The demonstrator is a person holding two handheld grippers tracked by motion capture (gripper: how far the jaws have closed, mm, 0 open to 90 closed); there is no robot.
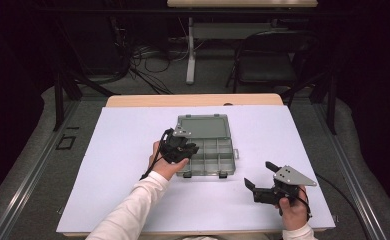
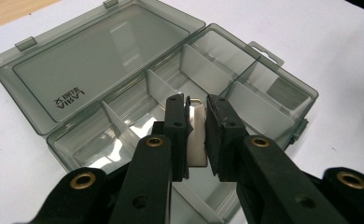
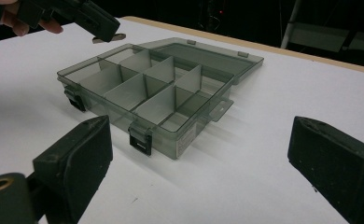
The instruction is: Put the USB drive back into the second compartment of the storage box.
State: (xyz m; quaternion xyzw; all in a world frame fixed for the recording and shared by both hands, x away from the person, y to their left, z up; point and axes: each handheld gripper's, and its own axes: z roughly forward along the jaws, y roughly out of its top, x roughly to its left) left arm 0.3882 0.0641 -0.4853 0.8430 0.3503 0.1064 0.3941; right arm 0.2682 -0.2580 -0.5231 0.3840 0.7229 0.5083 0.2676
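Note:
A smoky clear compartment box (image 1: pixel 218 159) lies open on the white table sheet, its lid (image 1: pixel 203 127) folded back flat. My left gripper (image 1: pixel 184 148) hovers over the box's left compartments, shut on a small pale divider plate (image 2: pixel 197 135) that stands upright between the pads. In the left gripper view the left gripper (image 2: pixel 196 105) points down at the middle compartments of the box (image 2: pixel 283 86). My right gripper (image 1: pixel 259 174) rests near the front right of the sheet, open and holding nothing. The right gripper view has the box (image 3: pixel 124 109) ahead of that right gripper (image 3: pixel 199 144), with the left gripper (image 3: pixel 101 25) above the box's far corner.
Fixed dividers (image 3: pixel 145 81) split the box into several compartments, and two dark latches (image 3: pixel 140 140) hang on its front wall. The wooden table edge (image 1: pixel 193 100) runs behind the sheet. A folding chair (image 1: pixel 268 62) and floor cables stand beyond the table.

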